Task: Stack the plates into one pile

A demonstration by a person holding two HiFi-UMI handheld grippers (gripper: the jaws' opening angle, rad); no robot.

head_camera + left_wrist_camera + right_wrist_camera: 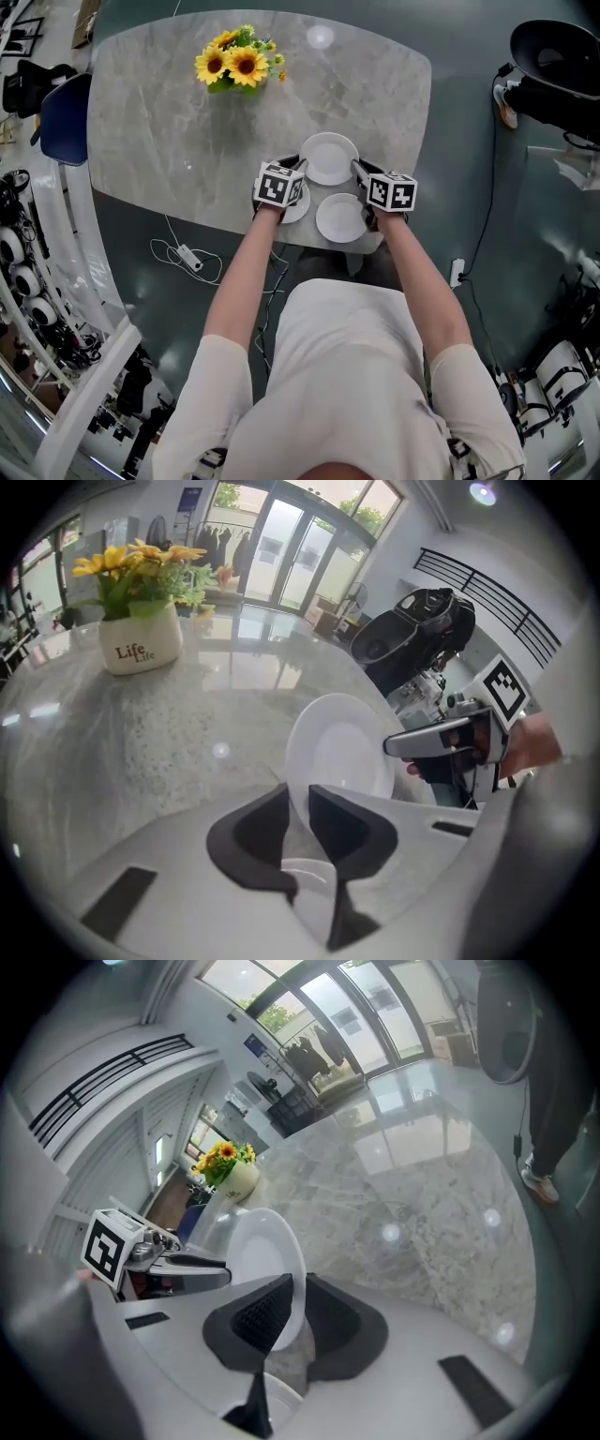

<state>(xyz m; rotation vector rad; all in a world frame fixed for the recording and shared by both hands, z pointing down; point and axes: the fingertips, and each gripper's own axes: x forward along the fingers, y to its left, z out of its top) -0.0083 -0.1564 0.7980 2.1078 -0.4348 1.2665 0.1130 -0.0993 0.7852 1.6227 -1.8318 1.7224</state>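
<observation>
Three white plates lie near the front edge of the grey marble table. My left gripper is shut on the left rim of the far plate. My right gripper is shut on that same plate's right rim. A second plate lies nearer me, between the two grippers. The third plate is mostly hidden under the left gripper's marker cube, and a part of it shows below the left jaws.
A white pot of sunflowers stands at the table's far side. A blue chair sits at the left edge. A black chair is at the right. Cables and a plug lie on the floor under the table's front edge.
</observation>
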